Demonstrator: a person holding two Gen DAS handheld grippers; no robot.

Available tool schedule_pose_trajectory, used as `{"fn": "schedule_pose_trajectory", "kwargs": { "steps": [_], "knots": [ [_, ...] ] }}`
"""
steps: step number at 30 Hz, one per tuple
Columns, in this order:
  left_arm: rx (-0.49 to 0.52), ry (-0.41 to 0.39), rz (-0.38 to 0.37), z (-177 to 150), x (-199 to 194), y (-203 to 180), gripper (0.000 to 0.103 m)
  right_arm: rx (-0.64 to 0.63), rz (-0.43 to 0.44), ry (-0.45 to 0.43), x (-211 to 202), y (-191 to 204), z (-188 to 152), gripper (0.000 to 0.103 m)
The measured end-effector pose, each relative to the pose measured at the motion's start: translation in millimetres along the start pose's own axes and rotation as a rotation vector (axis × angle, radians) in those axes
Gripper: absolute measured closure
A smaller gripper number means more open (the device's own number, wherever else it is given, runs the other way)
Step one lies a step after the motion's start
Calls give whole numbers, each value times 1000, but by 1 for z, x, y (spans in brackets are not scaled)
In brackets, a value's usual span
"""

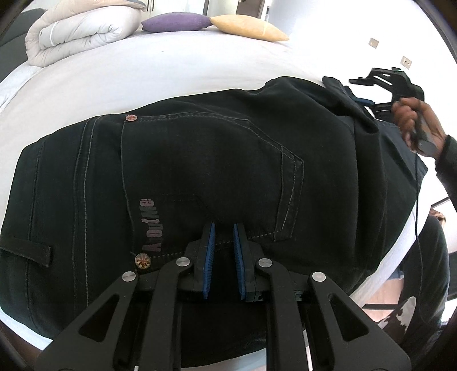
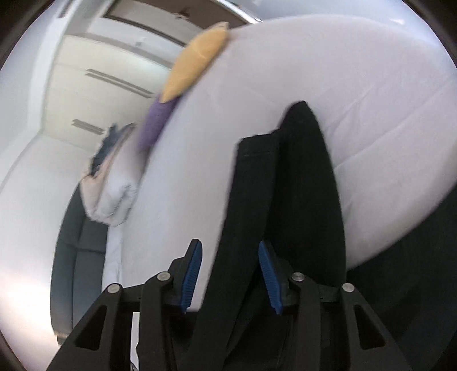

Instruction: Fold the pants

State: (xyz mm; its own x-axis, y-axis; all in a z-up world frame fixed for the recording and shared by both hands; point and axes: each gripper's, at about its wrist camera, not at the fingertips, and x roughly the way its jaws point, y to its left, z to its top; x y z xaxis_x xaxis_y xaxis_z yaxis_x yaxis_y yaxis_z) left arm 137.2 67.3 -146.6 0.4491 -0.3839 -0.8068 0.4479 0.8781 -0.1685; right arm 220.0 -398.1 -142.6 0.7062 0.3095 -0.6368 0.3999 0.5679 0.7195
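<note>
looking down my left gripper (image 1: 223, 228), i see its blue pads nearly pressed together with only a narrow slit between them and nothing pinched, tips resting at the back pocket of the black pants (image 1: 200, 159) spread across the white bed (image 1: 171, 65). my right gripper (image 2: 230, 248) has its jaws spread, a dark strip of the pants running up between the pads without either one pressing it, and the picture is blurred. a purple pillow (image 1: 174, 22), a yellow pillow (image 1: 245, 27) and a rolled duvet (image 1: 82, 31) lie at the far edge of the bed.
</note>
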Motion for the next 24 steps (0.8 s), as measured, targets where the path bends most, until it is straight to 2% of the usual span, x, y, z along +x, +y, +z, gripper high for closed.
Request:
{"fn": "schedule_pose_trajectory", "kwargs": {
  "steps": [4, 7, 9, 11, 14, 18, 21, 24],
  "knots": [
    [-1, 1, 0, -1, 0, 0, 90, 60, -43, 6, 23, -9, 12, 61],
    [-5, -1, -2, -2, 2, 1, 90, 83, 6, 8, 37, -10, 18, 68],
    [-3, 1, -1, -2, 2, 1, 90, 73, 25, 12, 44, -9, 24, 93],
    [1, 3, 2, -1, 2, 0, 90, 49, 28, 0, 42, -7, 30, 98],
    [2, 1, 7, -2, 2, 0, 90, -27, 30, -77, 9, 7, 29, 99],
    [5, 1, 12, -3, 1, -2, 90, -59, 64, -218, -69, 10, 22, 99],
    [-5, 6, 4, -1, 0, -2, 90, -17, 53, -323, -134, -14, 2, 99],
    [-10, 14, -4, 0, 0, 1, 90, 86, 25, -409, -190, -62, -32, 99]
  ]
}}
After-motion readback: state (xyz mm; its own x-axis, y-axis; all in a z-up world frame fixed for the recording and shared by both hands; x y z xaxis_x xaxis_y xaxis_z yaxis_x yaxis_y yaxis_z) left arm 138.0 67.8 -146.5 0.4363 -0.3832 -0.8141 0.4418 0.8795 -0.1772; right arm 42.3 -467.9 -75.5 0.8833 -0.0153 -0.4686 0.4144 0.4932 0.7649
